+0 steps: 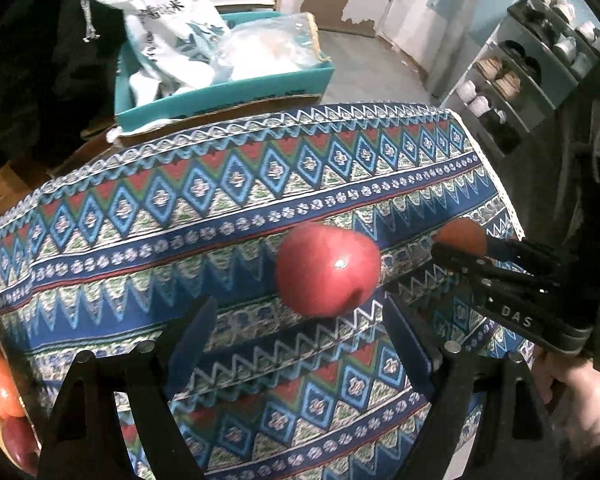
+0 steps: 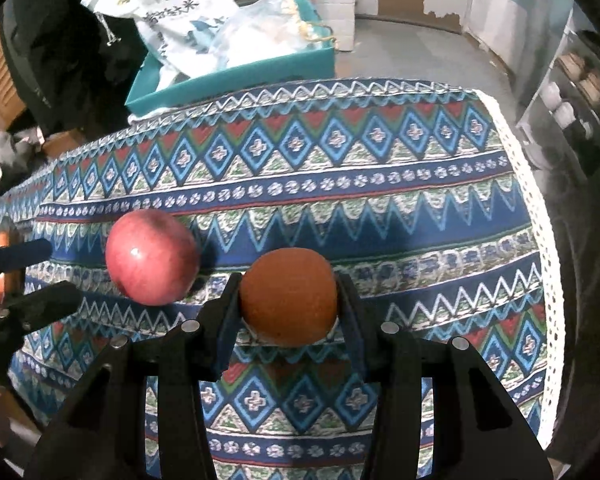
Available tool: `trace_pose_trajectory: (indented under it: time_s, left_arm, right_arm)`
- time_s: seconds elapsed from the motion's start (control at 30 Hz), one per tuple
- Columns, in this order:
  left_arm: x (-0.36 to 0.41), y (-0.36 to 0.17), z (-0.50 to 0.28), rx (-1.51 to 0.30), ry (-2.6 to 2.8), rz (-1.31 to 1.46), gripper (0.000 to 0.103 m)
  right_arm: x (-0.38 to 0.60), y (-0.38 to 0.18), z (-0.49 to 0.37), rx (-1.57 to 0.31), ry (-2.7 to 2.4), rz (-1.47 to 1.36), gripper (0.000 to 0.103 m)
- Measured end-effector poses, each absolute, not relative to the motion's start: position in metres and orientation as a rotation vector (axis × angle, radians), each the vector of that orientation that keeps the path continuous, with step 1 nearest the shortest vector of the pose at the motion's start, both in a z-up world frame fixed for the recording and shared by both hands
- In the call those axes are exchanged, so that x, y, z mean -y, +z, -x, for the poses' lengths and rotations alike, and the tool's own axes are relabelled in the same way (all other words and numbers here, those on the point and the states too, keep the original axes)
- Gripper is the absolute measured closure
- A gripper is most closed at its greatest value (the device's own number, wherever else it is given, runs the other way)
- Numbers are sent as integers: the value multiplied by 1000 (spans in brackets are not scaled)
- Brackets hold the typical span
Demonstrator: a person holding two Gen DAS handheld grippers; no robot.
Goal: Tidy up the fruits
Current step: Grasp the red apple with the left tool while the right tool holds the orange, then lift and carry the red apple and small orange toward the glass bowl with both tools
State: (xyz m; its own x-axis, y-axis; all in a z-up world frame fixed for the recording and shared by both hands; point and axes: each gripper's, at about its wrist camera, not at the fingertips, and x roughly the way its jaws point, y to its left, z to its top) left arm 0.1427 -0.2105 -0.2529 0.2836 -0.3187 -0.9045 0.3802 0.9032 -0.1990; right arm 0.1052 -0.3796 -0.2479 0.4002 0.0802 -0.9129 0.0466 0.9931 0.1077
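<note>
A red apple (image 1: 327,269) lies on the patterned tablecloth (image 1: 220,208), just beyond my open, empty left gripper (image 1: 296,320). The apple also shows in the right wrist view (image 2: 152,257), left of an orange (image 2: 288,295). My right gripper (image 2: 290,300) has its two fingers around the orange, touching its sides, and it rests on or just above the cloth (image 2: 380,184). From the left wrist view the right gripper (image 1: 500,276) comes in from the right with the orange (image 1: 460,236) at its tip. More fruit (image 1: 0,384) sits at the far left edge.
A teal box (image 1: 228,92) with white bags stands behind the table. A shoe rack (image 1: 520,72) stands at the right. The table's right edge has white lace trim (image 2: 540,220). The left gripper (image 2: 24,280) shows at the left of the right wrist view.
</note>
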Motion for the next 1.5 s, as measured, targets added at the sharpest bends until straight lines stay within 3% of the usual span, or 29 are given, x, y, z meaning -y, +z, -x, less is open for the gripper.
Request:
trace_pose_trajectory:
  time_s: [0.7,0.77,1.2,1.5]
  left_arm:
    - [256,-309,-173,-1304,-508,-36,17]
    - [256,-311,-176,-1312,-508,-31,25]
    - [239,-308,-163,-1269,-487,-37,25]
    - [213,-275,-153,-1199,-467,-40,25]
  right_arm:
    - [399,-267,-110,-1187,-14,-166,58]
    - [399,-268,-110,-1189,-13,-165,58]
    - [387,-252,-109,-1154,14,-146,58]
    - [374,-223,-106,-1102,44,-126,58]
